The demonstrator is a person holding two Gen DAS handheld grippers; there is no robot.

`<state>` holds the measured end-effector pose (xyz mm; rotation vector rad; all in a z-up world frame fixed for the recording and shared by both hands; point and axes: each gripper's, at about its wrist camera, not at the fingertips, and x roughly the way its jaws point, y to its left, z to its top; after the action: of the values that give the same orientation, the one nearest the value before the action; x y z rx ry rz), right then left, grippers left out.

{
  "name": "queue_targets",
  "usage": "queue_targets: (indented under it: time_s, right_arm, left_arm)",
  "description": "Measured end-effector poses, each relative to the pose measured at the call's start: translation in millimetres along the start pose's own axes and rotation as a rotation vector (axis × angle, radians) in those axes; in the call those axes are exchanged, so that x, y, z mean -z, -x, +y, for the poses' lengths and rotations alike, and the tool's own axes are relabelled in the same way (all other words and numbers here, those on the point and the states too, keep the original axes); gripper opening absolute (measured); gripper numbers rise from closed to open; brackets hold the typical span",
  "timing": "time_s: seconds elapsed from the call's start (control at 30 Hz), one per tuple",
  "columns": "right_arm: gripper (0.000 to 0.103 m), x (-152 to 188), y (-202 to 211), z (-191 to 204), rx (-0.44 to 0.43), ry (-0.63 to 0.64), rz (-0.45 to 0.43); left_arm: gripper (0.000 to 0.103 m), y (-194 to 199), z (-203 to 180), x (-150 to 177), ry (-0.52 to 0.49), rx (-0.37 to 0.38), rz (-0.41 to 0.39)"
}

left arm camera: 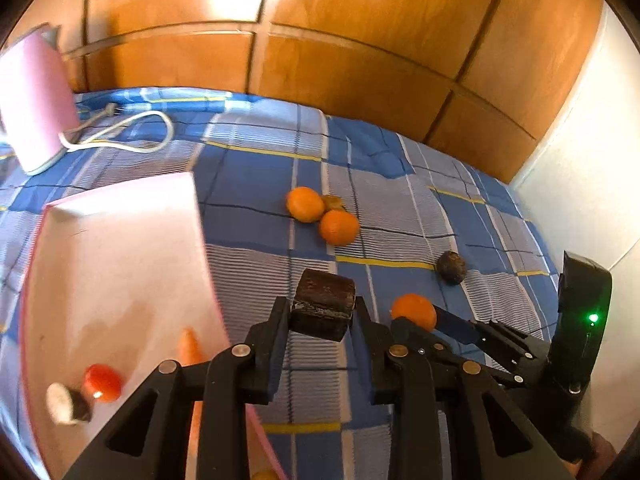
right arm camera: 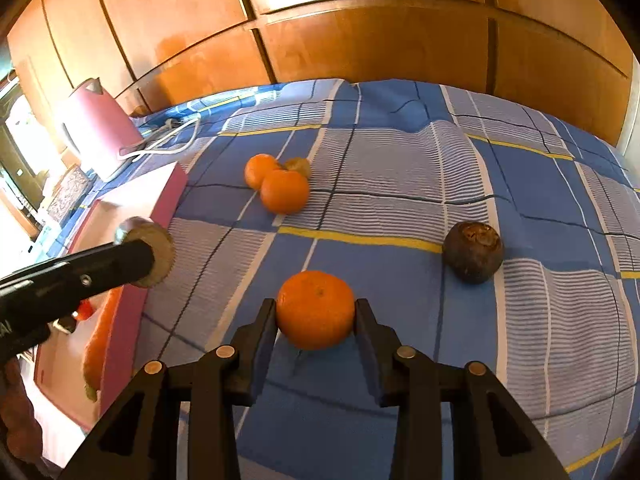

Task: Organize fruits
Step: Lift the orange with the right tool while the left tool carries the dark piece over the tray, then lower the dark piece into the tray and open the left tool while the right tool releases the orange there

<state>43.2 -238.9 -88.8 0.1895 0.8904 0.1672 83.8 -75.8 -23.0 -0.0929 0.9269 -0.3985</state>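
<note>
My left gripper [left arm camera: 322,312] is shut on a dark brown cut chunk [left arm camera: 323,303] and holds it above the blue checked cloth, just right of the pink tray [left arm camera: 120,248]. My right gripper [right arm camera: 316,312] is shut on an orange [right arm camera: 315,309] that rests on the cloth; it also shows in the left wrist view [left arm camera: 414,311]. Two more oranges [right arm camera: 278,184] lie together farther back with a small brownish fruit [right arm camera: 299,166]. A dark round fruit [right arm camera: 473,251] lies to the right. The tray holds a carrot [left arm camera: 190,350], a tomato [left arm camera: 102,382] and a dark-and-white piece [left arm camera: 66,404].
A pink kettle [right arm camera: 98,128] with a white cord [left arm camera: 132,128] stands at the back left. Wooden wardrobe doors [right arm camera: 360,32] run behind the bed. A white wall [left arm camera: 592,176] is on the right.
</note>
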Motion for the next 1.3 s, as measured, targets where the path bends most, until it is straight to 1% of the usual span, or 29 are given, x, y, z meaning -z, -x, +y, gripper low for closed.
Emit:
queue_targets:
  time_s: [0.17, 0.3, 0.5, 0.77, 0.8, 0.83, 0.87, 1.1, 1.2, 1.3]
  right_arm:
    - [0.038, 5, 9, 19, -0.027, 0.031, -0.008]
    - [0.038, 6, 15, 43, -0.059, 0.081, -0.013]
    - [0.038, 6, 19, 77, -0.105, 0.149, -0.014]
    - [0.038, -3, 16, 121, -0.169, 0.228, 0.003]
    - [0.038, -5, 16, 126, -0.176, 0.238, 0.003]
    - [0.038, -6, 16, 132, -0.185, 0.251, 0.005]
    - [0.039, -8, 15, 137, -0.191, 0.259, 0.006]
    - [0.039, -14, -4, 172, -0.227, 0.307, 0.042]
    - [0.04, -13, -12, 181, -0.237, 0.31, 0.068]
    - [0.041, -10, -19, 187, -0.241, 0.305, 0.092]
  left_arm:
    - [0.03, 25, 23, 6, 0.042, -0.045, -0.049]
    - [0.03, 39, 47, 10, 0.083, -0.085, -0.077]
    - [0.03, 48, 83, 13, 0.146, -0.139, -0.096]
    - [0.031, 59, 133, 17, 0.245, -0.213, -0.114]
    - [0.037, 61, 137, 19, 0.257, -0.219, -0.117]
    - [0.047, 64, 142, 21, 0.273, -0.223, -0.124]
    - [0.049, 67, 144, 24, 0.283, -0.224, -0.134]
    - [0.049, 79, 150, 37, 0.312, -0.253, -0.147]
    - [0.049, 82, 153, 42, 0.336, -0.253, -0.144]
    - [0.049, 86, 151, 47, 0.336, -0.262, -0.147]
